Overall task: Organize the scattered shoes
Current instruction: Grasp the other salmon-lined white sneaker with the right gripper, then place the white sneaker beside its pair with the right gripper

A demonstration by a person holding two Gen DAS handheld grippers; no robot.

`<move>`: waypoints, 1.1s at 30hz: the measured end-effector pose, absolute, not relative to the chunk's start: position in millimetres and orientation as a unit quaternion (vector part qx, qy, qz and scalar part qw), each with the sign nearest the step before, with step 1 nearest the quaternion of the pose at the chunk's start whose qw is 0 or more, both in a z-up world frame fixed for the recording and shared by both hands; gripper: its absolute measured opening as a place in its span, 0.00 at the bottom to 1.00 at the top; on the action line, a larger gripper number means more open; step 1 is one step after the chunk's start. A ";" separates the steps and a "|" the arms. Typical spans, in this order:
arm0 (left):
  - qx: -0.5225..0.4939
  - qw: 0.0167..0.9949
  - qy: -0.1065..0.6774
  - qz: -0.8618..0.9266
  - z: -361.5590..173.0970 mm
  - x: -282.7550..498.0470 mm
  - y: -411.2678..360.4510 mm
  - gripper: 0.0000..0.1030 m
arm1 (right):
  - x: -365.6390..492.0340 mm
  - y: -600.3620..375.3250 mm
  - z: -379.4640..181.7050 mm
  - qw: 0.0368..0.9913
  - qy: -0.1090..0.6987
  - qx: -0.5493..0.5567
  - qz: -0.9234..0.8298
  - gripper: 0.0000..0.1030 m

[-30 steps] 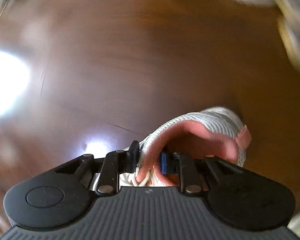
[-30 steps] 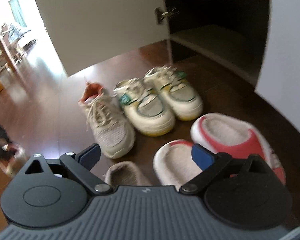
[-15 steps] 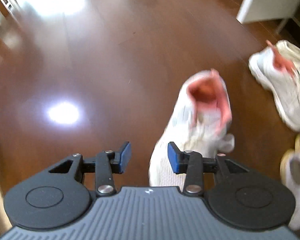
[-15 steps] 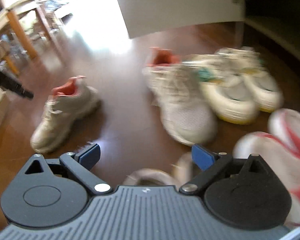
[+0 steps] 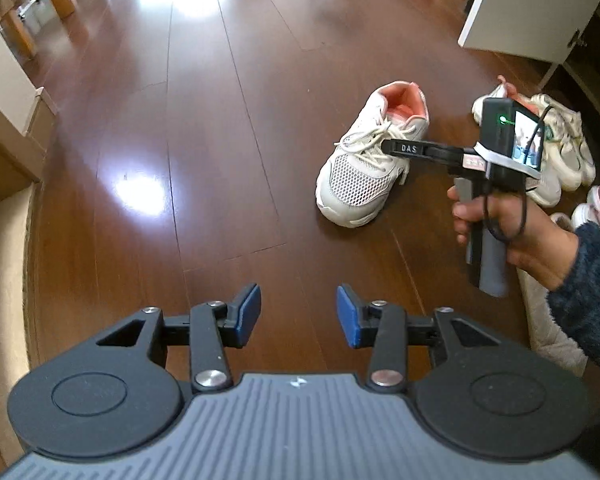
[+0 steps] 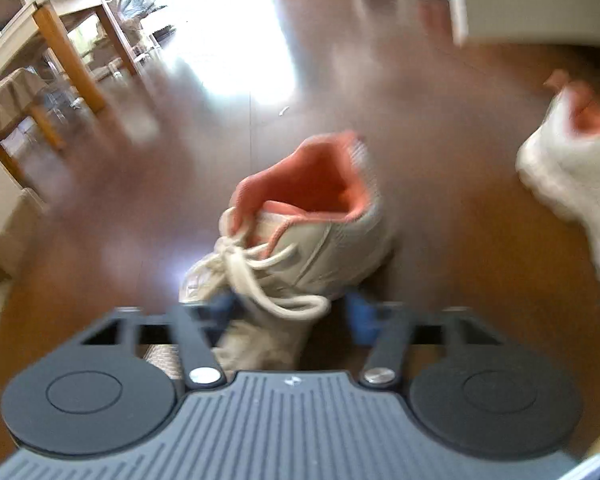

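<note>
Right wrist: sneaker (image 6: 300, 236) between claw (image 6: 292, 312).

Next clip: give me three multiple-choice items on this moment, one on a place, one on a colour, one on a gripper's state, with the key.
1. The sneaker apart from the other shoes stands: A on a stair; B on the wooden floor; C on a bed.
2. Its lining is: A blue; B green; C coral.
3. The left gripper is: A shut on the sneaker; B open and empty; C shut on a slipper.
Key: B, floorboards lie all round it; C, the collar shows coral; B, its jaws, just opening, stand apart over bare floor.
</note>
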State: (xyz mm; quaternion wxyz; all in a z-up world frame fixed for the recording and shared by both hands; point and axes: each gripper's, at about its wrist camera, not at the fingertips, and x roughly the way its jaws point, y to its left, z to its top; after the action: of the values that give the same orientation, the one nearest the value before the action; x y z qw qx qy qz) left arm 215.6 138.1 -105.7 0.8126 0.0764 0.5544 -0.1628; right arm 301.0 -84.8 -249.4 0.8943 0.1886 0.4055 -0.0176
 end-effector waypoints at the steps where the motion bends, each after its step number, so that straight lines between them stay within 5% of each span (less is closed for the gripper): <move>1: 0.075 0.812 0.554 -0.167 -109.4 215.3 133.8 0.47 | 300.4 -91.0 -245.6 0.896 0.408 0.176 -0.012 0.33; 6: 0.056 0.810 0.548 -0.200 -115.6 218.5 114.0 0.47 | 292.8 -133.4 -224.3 0.909 0.404 0.104 -0.002 0.30; 7: 0.050 0.809 0.547 -0.208 -116.0 219.1 110.8 0.47 | 291.3 -139.6 -221.1 0.909 0.402 0.107 -0.007 0.39; 9: 0.045 0.805 0.549 -0.220 -118.2 219.6 104.0 0.47 | 286.1 -152.9 -212.1 0.908 0.396 0.138 -0.020 0.90; 12: 0.050 0.801 0.551 -0.229 -120.7 218.6 94.4 0.47 | 288.1 -136.5 -208.1 0.916 0.381 0.121 0.000 0.96; 17: 0.042 0.801 0.550 -0.233 -118.8 213.9 90.9 0.47 | 312.9 -83.7 -239.0 0.913 0.408 -0.014 -0.003 0.93; 21: 0.035 0.803 0.550 -0.229 -116.9 213.2 93.7 0.47 | 304.6 -65.1 -257.3 0.922 0.377 -0.090 -0.011 0.60; 33: 0.052 0.789 0.560 -0.245 -124.2 210.0 79.5 0.47 | 260.5 -150.7 -254.8 0.920 0.381 -0.080 -0.035 0.58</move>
State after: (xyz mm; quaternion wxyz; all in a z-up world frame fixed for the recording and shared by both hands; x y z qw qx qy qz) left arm 210.0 79.5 -124.2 0.7893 0.0524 0.5604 -0.2454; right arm 260.5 -150.7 -254.8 0.9204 -0.0798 0.3811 -0.0346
